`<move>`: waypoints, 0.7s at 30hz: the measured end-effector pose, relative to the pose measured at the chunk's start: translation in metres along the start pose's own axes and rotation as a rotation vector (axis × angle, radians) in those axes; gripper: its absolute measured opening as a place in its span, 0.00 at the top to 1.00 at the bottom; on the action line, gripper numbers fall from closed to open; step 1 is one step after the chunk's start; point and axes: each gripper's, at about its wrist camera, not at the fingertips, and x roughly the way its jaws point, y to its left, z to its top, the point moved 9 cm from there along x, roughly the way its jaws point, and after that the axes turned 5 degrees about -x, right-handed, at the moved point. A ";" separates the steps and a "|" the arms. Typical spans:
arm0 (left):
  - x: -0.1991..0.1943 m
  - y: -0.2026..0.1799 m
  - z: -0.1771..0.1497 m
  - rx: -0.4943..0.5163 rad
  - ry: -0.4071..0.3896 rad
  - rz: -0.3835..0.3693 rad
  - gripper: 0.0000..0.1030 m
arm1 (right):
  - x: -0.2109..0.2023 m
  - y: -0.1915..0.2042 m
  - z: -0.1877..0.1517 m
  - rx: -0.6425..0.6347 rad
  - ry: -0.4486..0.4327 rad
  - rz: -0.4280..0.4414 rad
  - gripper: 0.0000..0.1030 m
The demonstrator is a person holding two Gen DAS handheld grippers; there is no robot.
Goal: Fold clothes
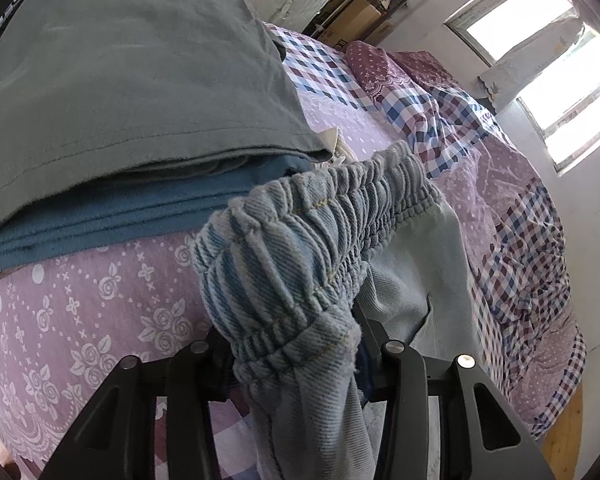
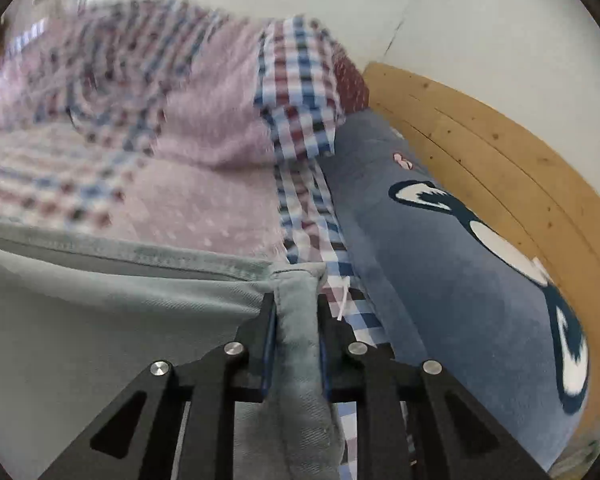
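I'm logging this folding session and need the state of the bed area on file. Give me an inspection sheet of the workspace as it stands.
Surface: bed cover, pink floral with checked patches, rumpled toward the window side.
Job's things: light denim garment, elastic waistband bunched in the left view, a folded edge in the right view.
Clutter: folded grey cloth stacked on blue cloth; blue patterned blanket beside the wooden bed frame.
Grippers: left gripper jaws closed on the waistband; right gripper jaws closed on the folded denim edge.
Cables: nothing seen.
Surroundings: window, cardboard boxes, white wall.
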 end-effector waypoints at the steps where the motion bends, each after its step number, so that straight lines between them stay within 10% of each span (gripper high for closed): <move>1: 0.000 0.000 0.000 -0.002 0.002 -0.003 0.55 | 0.011 0.008 -0.002 -0.025 0.031 -0.017 0.82; 6: 0.000 0.000 0.000 -0.005 0.008 -0.010 0.55 | 0.029 0.020 0.004 -0.063 0.077 -0.149 0.77; 10: 0.001 0.001 0.001 -0.001 0.017 -0.016 0.55 | 0.007 -0.014 0.018 0.059 0.071 -0.340 0.42; 15: 0.002 0.001 0.002 -0.008 0.039 -0.038 0.55 | -0.045 -0.015 0.012 0.384 -0.017 -0.036 0.36; 21: 0.001 0.003 0.003 -0.033 0.087 -0.112 0.56 | -0.122 0.079 0.001 0.496 -0.116 0.320 0.35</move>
